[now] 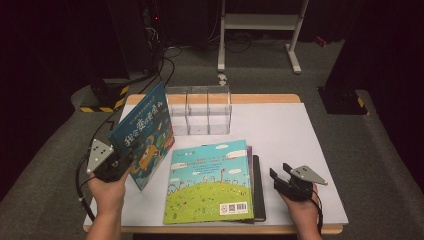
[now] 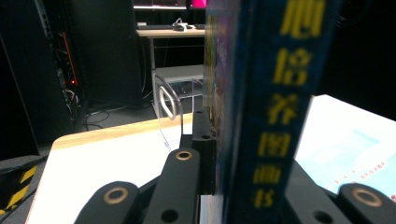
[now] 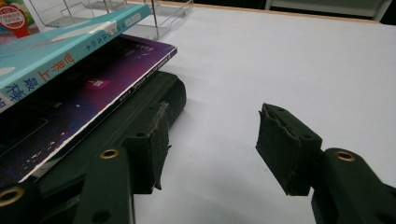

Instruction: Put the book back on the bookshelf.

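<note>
1. High view: my left gripper point(image 1: 121, 161) clamps the blue book point(image 1: 141, 134), holding it tilted on edge above the table's point(image 1: 280, 130) left side, near the clear organiser point(image 1: 199, 110).
2. My jaws press on both covers; its spine faces me.
3. My right gripper point(image 1: 282, 172) rests open and empty beside the book stack point(image 1: 212, 182).

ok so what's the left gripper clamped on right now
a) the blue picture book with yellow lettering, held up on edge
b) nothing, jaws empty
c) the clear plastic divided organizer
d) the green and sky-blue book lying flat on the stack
a: the left gripper is shut on the blue picture book with yellow lettering, which stands tilted off the white table; the left gripper view shows its spine between the jaws.
</note>
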Tool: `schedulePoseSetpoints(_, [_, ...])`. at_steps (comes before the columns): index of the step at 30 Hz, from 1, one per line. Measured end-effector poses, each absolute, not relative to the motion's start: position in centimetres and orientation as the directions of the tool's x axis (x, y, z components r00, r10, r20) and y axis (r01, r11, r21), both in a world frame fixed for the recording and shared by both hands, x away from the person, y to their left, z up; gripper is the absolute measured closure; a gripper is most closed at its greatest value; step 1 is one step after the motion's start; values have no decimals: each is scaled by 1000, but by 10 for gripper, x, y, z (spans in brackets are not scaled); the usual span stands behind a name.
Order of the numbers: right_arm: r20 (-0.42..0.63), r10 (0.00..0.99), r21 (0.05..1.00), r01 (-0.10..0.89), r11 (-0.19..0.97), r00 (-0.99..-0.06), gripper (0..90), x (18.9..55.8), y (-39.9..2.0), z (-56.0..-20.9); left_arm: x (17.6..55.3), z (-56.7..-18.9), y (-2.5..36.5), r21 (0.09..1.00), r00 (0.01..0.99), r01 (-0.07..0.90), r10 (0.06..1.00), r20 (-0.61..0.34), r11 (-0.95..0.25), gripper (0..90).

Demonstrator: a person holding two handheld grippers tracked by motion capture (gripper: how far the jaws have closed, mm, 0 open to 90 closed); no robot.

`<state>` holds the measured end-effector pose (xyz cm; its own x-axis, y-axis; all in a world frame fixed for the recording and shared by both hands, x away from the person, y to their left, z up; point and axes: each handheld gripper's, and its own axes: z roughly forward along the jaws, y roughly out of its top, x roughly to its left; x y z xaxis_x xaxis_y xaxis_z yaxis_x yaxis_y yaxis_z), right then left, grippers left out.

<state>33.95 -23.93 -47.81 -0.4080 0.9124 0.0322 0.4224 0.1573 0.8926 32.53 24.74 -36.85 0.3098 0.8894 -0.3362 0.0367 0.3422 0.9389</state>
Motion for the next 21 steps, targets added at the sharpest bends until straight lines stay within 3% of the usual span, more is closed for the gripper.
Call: schedulePoseSetpoints(21, [55, 915, 906, 405, 122, -399, 430, 338, -243, -473, 353, -349, 238, 917, 302, 57, 869, -393, 395, 832])
